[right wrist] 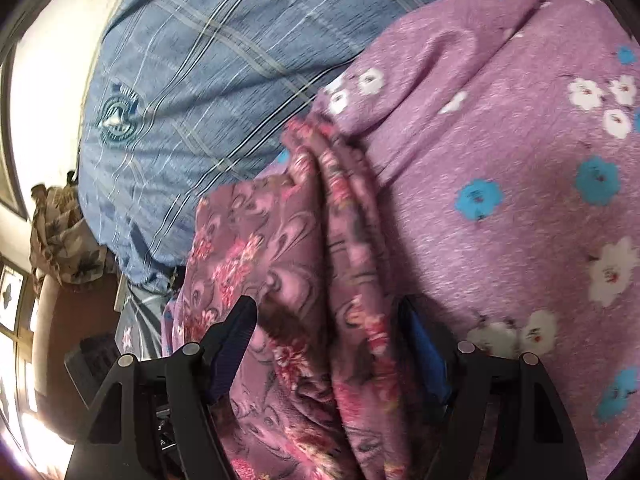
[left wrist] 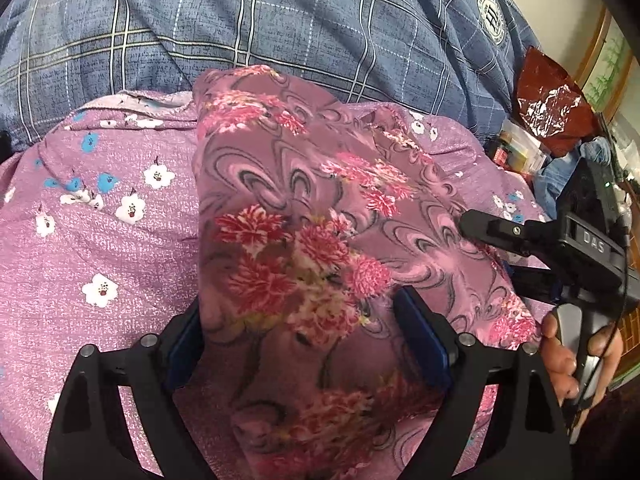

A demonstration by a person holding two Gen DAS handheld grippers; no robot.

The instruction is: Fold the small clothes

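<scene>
A mauve garment (left wrist: 320, 208) printed with pink and red flowers lies in loose folds on a purple bedsheet (left wrist: 100, 240) with white and blue blossoms. My left gripper (left wrist: 298, 300) stands open and wide, straddling the garment's near end; the cloth's edge covers part of its left finger. At the garment's right edge my right gripper (left wrist: 486, 246) also stands open, one finger over the cloth. In the right wrist view the garment (right wrist: 288, 248) runs as a folded ridge between the spread fingers of the right gripper (right wrist: 326, 300), over the sheet (right wrist: 500, 160).
A blue plaid quilt (left wrist: 280, 20) bulges behind the sheet, also in the right wrist view (right wrist: 192, 60). A red-brown plastic bag (left wrist: 548, 100) and small boxes (left wrist: 520, 148) lie at the right. A person's hand (left wrist: 576, 360) grips the right gripper's handle. A flowered cloth (right wrist: 60, 232) hangs by the wall.
</scene>
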